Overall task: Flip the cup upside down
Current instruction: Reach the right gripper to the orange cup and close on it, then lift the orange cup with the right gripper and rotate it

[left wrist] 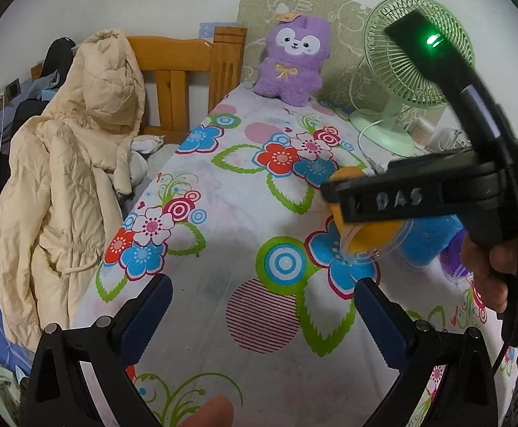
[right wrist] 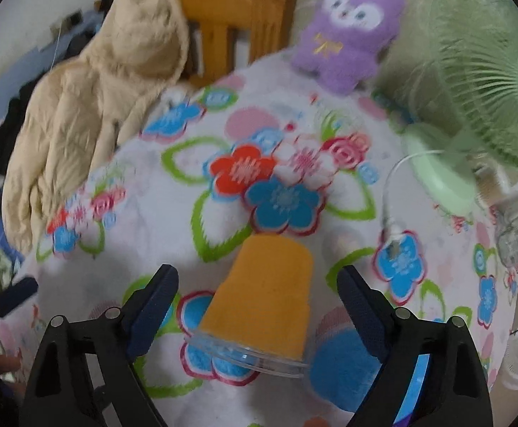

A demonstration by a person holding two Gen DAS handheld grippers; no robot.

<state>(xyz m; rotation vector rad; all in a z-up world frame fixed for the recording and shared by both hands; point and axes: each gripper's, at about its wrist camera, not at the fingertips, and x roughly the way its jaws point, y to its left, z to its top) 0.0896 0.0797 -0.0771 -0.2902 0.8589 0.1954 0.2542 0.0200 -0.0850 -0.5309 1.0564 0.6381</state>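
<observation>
Your right gripper had its jaws spread wide on either side of the orange cup, with clear daylight between each pad and the cup wall, so it gripped nothing. The cup sat mouth-down on the flowered sheet, its clear rim against the fabric and the closed base pointing up and away from you. That looked like the flipped pose the task wanted, which would explain why you had the fingers off it. The right view was blurred, so I cannot be sure the rim lay flat all the way round; it may have been slightly tilted.

Your left gripper was also open and empty, held back over bare sheet, probably to stay out of the way. From its camera the cup showed only in part behind the right tool's black body.

A blue cup stood just beside the orange one, near the right finger, so a careless withdrawal could have nudged either. The green fan and purple plush toy were well apart from the work.
</observation>
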